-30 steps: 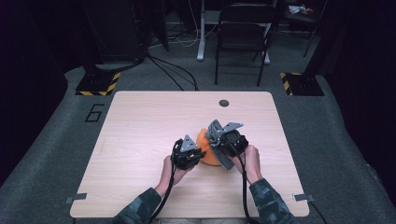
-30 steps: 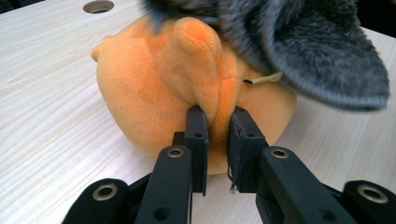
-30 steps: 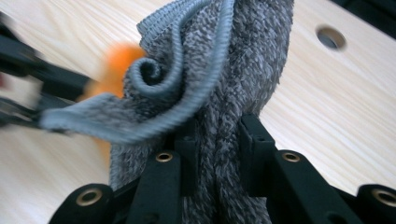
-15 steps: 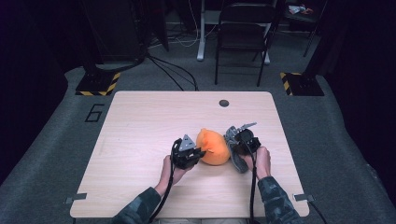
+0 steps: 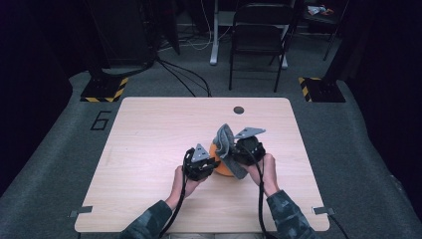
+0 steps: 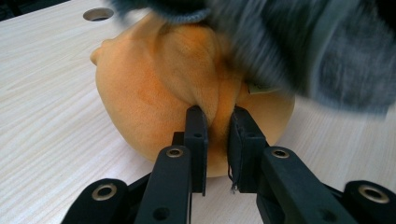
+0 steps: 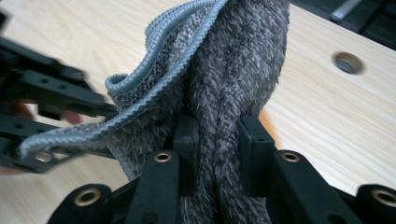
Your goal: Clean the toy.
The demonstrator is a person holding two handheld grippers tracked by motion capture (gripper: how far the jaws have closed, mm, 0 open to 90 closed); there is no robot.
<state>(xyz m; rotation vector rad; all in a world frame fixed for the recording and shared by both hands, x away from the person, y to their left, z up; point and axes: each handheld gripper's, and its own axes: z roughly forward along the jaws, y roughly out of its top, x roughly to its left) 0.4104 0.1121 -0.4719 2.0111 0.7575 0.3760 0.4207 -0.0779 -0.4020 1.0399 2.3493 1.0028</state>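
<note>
Orange plush cushion [image 5: 225,167] resting on the desk [image 5: 149,134], toward the near edge and well short of the round cable hole [image 5: 239,110]. Left gripper [image 6: 215,135] with fingers [image 6: 196,140] clamped on a pinched fold of the orange plush, low on its near side. Right gripper [image 7: 217,135] with fingers [image 7: 252,149] shut on a bunched grey towel [image 7: 224,70], lifted over the cushion and hanging down its right flank in the high view [image 5: 228,147].

Probably mid-drape or mid-wipe, cloth going over the cushion. To do it well: keep the left pinch firm and low, holding the plush against the desk without dragging it toward the hole. Carry the towel across the top rather than down the side, letting the loose hemmed edge fall free instead of folding under. Avoid snagging that edge on the left gripper, close beside it. Release only once the cloth lies spread, not bunched
</note>
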